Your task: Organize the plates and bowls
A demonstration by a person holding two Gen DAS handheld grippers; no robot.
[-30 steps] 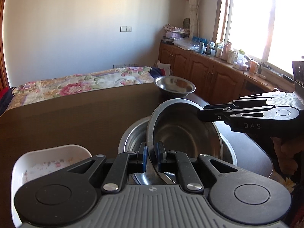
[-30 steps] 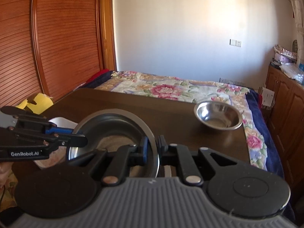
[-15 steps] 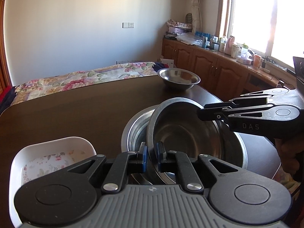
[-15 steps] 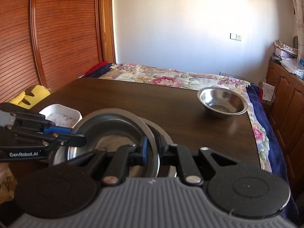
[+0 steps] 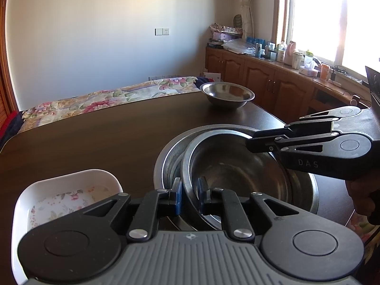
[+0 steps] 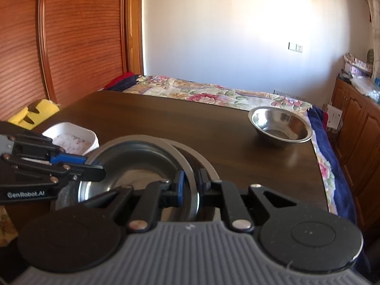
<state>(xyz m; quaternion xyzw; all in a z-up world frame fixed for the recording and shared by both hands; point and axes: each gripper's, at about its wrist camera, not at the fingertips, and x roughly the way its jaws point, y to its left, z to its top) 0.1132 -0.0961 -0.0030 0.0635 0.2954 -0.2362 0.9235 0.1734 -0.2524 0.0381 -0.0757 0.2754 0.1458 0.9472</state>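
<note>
A steel bowl (image 5: 237, 166) sits low inside a larger steel bowl (image 5: 171, 152) on the dark wooden table (image 5: 95, 137). My left gripper (image 5: 190, 194) is shut on the inner bowl's near rim. My right gripper (image 6: 190, 185) is shut on the opposite rim of the same bowl (image 6: 133, 161); it shows from the side in the left wrist view (image 5: 251, 142). The larger bowl's rim (image 6: 201, 159) shows behind it. A small steel bowl (image 5: 226, 93) stands alone at the far right of the table, also in the right wrist view (image 6: 280, 127).
A white square dish (image 5: 66, 190) with a floral bottom stands left of the nested bowls, also in the right wrist view (image 6: 73, 137). A floral bedspread (image 5: 106, 97) lies beyond the table. Wooden cabinets (image 5: 273, 83) run along the right wall.
Both grippers have lowered the held bowl down into the larger bowl, and both cameras have dropped with it. Both grips stay shut.
</note>
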